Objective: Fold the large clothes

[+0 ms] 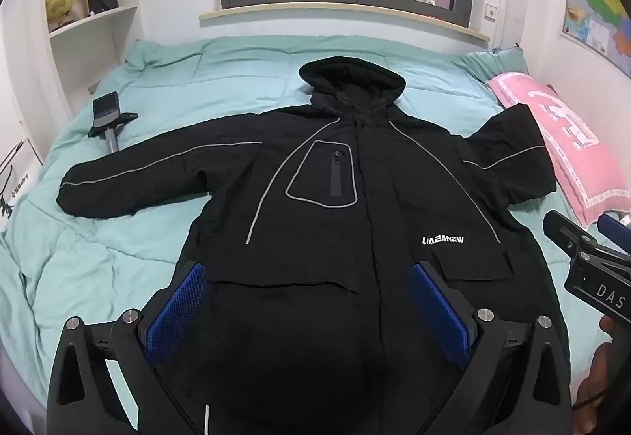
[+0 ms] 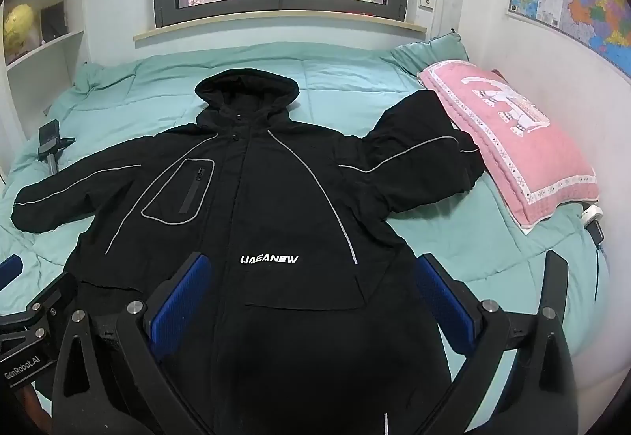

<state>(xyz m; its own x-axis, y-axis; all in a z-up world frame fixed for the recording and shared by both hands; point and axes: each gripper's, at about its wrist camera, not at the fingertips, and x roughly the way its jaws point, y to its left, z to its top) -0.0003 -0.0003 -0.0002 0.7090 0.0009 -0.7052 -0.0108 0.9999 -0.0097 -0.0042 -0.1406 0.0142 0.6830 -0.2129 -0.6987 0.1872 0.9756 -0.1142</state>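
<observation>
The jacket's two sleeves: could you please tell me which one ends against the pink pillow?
The sleeve on the picture's right, bent upward, ends against the pink pillow; the other sleeve stretches toward the phone stand.

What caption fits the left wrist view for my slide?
Open left tongs hover over a black hooded jacket spread flat on a teal quilt, pink pillow alongside.

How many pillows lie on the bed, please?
2. A pink pillow lies at the right side of the bed, touching the black jacket sleeve. A teal pillow sits behind it near the wall. Others may be hidden.
</observation>
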